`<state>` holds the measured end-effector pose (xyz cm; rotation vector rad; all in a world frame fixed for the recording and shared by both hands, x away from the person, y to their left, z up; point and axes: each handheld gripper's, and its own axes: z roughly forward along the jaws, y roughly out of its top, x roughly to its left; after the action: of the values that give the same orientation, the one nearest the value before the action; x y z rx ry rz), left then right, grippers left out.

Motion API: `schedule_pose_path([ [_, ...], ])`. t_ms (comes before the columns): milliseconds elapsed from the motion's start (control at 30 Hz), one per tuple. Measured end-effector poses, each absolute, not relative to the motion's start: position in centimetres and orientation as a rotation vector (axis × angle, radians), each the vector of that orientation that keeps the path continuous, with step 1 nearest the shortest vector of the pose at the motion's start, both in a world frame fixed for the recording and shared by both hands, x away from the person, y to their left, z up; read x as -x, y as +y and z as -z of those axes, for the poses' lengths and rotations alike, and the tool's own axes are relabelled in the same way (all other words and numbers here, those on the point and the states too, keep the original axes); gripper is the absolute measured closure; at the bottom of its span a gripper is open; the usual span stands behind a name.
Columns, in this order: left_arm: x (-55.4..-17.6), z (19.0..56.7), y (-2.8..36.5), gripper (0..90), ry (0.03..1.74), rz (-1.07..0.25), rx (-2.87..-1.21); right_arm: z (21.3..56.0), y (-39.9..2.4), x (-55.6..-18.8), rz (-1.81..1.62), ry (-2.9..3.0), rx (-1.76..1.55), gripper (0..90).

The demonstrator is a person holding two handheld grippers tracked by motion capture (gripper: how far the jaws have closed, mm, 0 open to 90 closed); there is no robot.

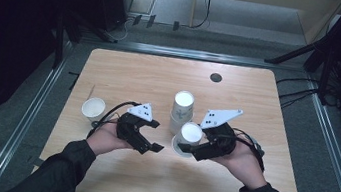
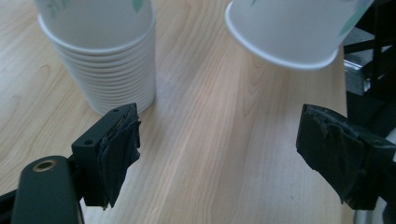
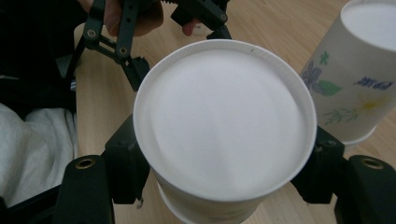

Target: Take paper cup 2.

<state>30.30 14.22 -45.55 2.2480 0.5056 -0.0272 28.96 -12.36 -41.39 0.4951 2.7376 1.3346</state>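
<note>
Tongs: your right tongs (image 1: 190, 148) clamp an inverted cup (image 1: 190, 134) beside the stack (image 1: 182, 109); left tongs (image 1: 151, 135) gape empty, pointing toward it.

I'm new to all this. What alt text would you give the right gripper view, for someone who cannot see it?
An upside-down white paper cup sits gripped between two black jaws, its flat base facing the camera. To its right stands a stack of flower-printed cups on a wooden table; behind the cup, a hand holds the other gripper.
</note>
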Motion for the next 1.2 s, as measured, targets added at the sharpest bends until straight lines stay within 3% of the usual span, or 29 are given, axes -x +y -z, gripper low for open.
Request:
schedule_pose_path([
  [267,-29.6,45.4,13.1,13.6,0.429,0.025,-2.25,42.6,-12.5,-29.0,-1.369,2.749,-0.478,31.5],
  [1200,-28.9,45.6,12.6,14.3,0.411,0.073,-2.213,43.8,-9.8,-29.7,-1.584,2.753,-0.4,31.6],
])
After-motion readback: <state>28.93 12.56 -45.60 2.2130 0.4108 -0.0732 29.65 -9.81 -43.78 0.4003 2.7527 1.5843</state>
